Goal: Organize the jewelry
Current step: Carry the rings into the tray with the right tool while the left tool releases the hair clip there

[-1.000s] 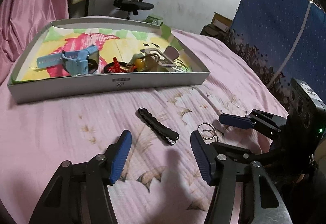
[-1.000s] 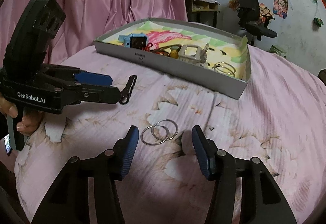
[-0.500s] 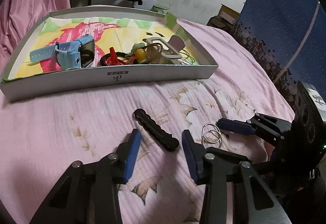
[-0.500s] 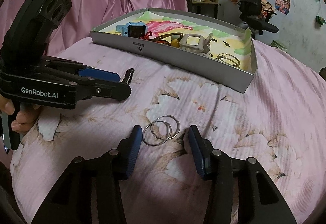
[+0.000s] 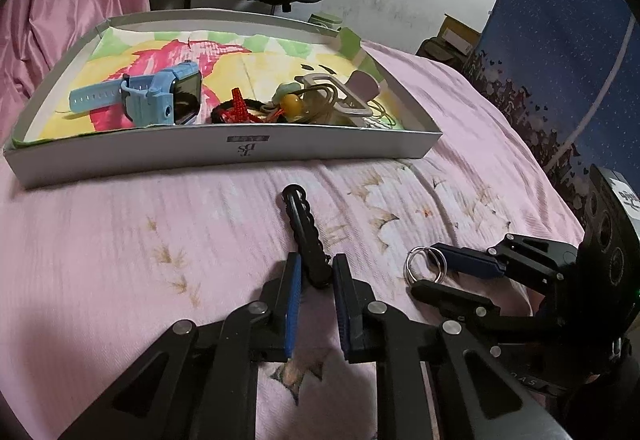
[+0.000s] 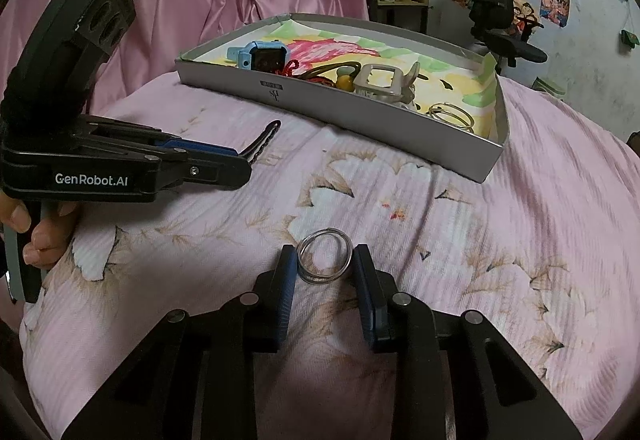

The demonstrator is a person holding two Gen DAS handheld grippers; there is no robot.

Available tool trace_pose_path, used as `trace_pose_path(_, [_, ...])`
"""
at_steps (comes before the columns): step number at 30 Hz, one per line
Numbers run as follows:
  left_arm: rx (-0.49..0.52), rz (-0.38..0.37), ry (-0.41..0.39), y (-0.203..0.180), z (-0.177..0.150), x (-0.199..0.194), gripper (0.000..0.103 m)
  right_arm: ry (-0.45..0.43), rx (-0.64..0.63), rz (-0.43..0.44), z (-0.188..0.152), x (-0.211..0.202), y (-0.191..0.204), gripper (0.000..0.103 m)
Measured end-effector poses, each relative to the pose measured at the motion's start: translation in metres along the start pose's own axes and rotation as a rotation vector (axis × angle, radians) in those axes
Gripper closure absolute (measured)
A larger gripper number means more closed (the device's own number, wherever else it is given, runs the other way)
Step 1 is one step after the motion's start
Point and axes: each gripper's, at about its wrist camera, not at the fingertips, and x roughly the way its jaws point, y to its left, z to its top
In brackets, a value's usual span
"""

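The left gripper [image 5: 314,282] has its blue pads pressed against the near end of a black beaded hair clip [image 5: 305,236], which lies on the pink floral bedspread [image 5: 120,240] and points toward the grey cardboard tray [image 5: 224,153]. The right gripper [image 6: 325,267] has its jaws drawn in on a pair of silver rings [image 6: 325,260], the pads touching the outer edges of the rings, which rest on the bedspread. Both items lie just in front of the tray, apart from it. Inside the tray sit a blue smartwatch [image 5: 160,99], a red and black bracelet [image 5: 240,109], a yellow bead on a cord [image 5: 291,104], a beige claw clip [image 6: 380,81] and thin bangles [image 6: 450,113]. A hand [image 6: 38,236] grips the left gripper's handle
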Motion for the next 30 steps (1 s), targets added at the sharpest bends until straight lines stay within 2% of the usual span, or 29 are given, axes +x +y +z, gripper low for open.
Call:
trace_pose_path(8, [0.002,0.0,-0.047,-0.001,-0.003,-0.01,0.088,-0.039,0.011,-0.001,0.001,-0.007,-0.002,0.078])
trace_pose_path(18, [-0.002,0.03,-0.132,0.0,0.004,-0.032,0.088,-0.155,0.047,-0.001,0.012,-0.024,-0.009,0.078])
trace_pose_path(24, [0.002,0.046,-0.201,0.004,0.018,-0.045,0.088,-0.218,0.026,-0.005,0.034,-0.025,-0.007,0.078])
trace_pose_path(30, [0.016,0.075,-0.245,0.015,0.045,-0.055,0.088,-0.285,0.015,0.002,0.074,-0.018,-0.007,0.078])
